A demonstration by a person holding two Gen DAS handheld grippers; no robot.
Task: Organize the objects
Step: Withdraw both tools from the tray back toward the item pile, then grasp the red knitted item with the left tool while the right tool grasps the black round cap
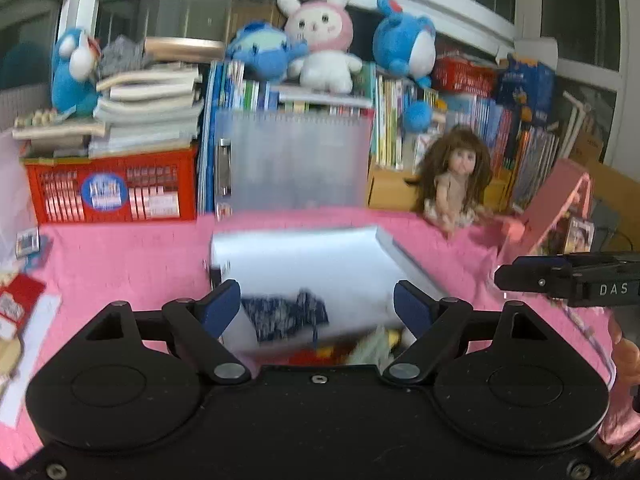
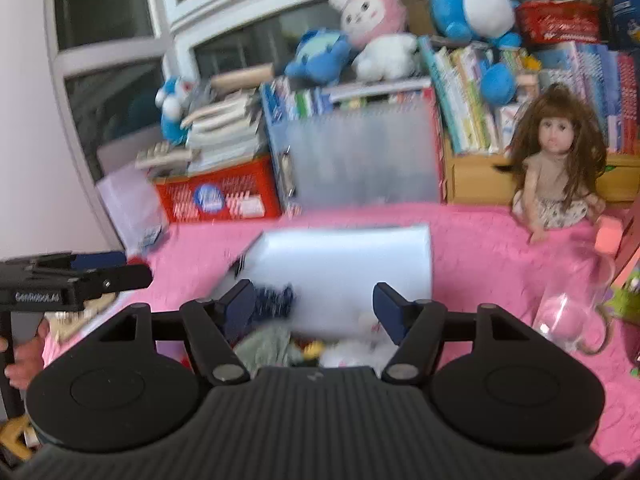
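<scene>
A translucent white storage box (image 1: 320, 276) lies on the pink cloth (image 1: 120, 256), with a dark blue patterned cloth (image 1: 284, 316) and small toys (image 1: 360, 348) at its near side. My left gripper (image 1: 318, 306) is open and empty, just in front of the box. My right gripper (image 2: 314, 306) is open and empty over the same box (image 2: 352, 268). Each gripper shows in the other's view: the right one at the right edge (image 1: 560, 278), the left one at the left edge (image 2: 80, 276). The frames are blurred.
A long-haired doll (image 1: 456, 176) sits at the back right. Books, a red crate (image 1: 112, 188), a frosted folder (image 1: 292, 160) and plush toys (image 1: 320, 44) line the back. A clear glass jug (image 2: 572, 304) stands right. A pink book (image 1: 560, 208) leans at right.
</scene>
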